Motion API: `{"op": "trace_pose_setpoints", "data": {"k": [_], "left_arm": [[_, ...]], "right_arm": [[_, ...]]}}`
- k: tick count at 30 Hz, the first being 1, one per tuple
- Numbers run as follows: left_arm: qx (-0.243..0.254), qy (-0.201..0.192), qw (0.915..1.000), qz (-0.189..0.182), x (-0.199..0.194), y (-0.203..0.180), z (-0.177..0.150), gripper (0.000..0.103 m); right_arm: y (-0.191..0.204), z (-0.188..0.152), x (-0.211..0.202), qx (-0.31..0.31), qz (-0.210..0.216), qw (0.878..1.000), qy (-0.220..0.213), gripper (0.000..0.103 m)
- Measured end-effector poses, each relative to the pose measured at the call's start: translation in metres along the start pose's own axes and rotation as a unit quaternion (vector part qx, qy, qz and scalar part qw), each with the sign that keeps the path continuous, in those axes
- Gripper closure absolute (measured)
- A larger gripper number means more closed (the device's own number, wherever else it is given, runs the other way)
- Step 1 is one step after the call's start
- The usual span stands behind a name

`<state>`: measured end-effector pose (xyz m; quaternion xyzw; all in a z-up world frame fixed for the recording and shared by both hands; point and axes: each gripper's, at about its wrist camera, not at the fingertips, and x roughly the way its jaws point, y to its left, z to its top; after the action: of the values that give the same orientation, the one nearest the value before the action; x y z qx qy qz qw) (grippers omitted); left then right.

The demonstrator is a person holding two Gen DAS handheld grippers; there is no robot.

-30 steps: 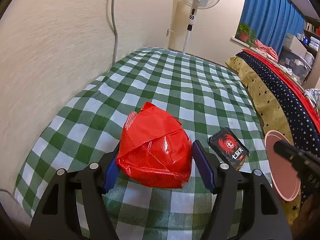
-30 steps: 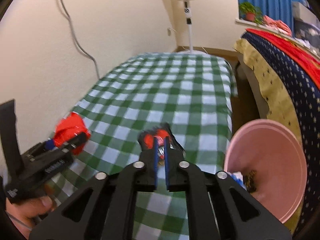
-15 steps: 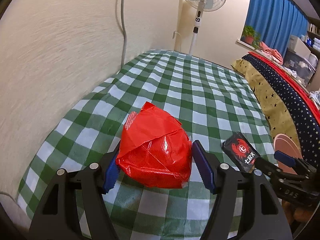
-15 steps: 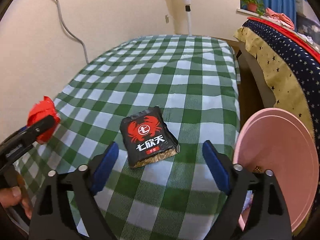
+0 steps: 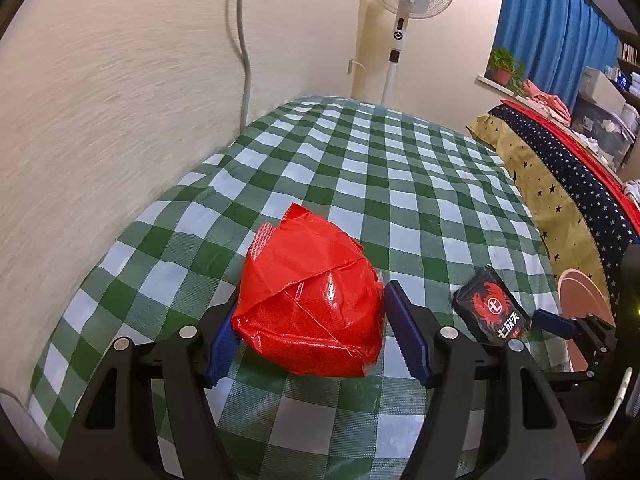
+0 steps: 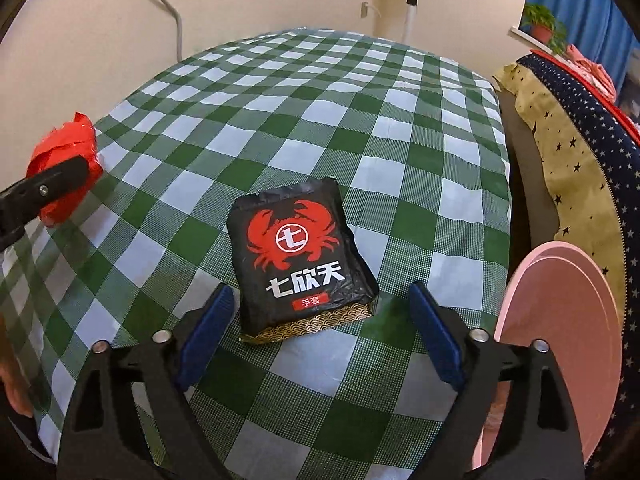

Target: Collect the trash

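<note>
Left gripper (image 5: 310, 330) clamps the crumpled red wrapper (image 5: 310, 300) over the checked tablecloth (image 5: 400, 184). Right gripper (image 6: 320, 332) straddles the near end of the black crab-print packet (image 6: 300, 256), which lies flat on the cloth; its jaws are closing, pads not yet touching. Good practice: centre the packet between the pads and pinch both side edges (thin, slippery film) before carrying it to the pink bin (image 6: 560, 340) alongside.

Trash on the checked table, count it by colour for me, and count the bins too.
Red crumpled bag: 1
Black packet with a red crab: 1
Pink bin beside the table: 1
Total: 3
</note>
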<state>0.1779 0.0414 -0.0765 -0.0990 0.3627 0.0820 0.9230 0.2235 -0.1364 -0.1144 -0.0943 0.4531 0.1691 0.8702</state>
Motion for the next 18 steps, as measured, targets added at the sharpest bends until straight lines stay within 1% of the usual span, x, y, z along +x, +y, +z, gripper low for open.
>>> {"op": "trace_pose_setpoints", "data": {"k": [1, 3, 6, 18], "left_arm": [[0.001, 0.000, 1.0000, 0.000, 0.000, 0.000, 0.000, 0.037], [0.001, -0.001, 1.0000, -0.002, -0.002, 0.000, 0.000, 0.037], [0.001, -0.001, 1.0000, -0.002, -0.004, 0.001, -0.001, 0.037], [0.005, -0.004, 0.9999, -0.010, -0.017, -0.001, -0.005, 0.037]], "right_arm": [[0.001, -0.001, -0.002, -0.001, 0.002, 1.000, -0.002, 0.039], [0.002, -0.001, -0.003, -0.003, 0.001, 1.000, -0.004, 0.041], [-0.002, -0.004, -0.009, 0.007, 0.009, 1.000, -0.012, 0.048], [-0.015, -0.011, -0.050, 0.038, 0.002, 0.998, -0.048, 0.050]]}}
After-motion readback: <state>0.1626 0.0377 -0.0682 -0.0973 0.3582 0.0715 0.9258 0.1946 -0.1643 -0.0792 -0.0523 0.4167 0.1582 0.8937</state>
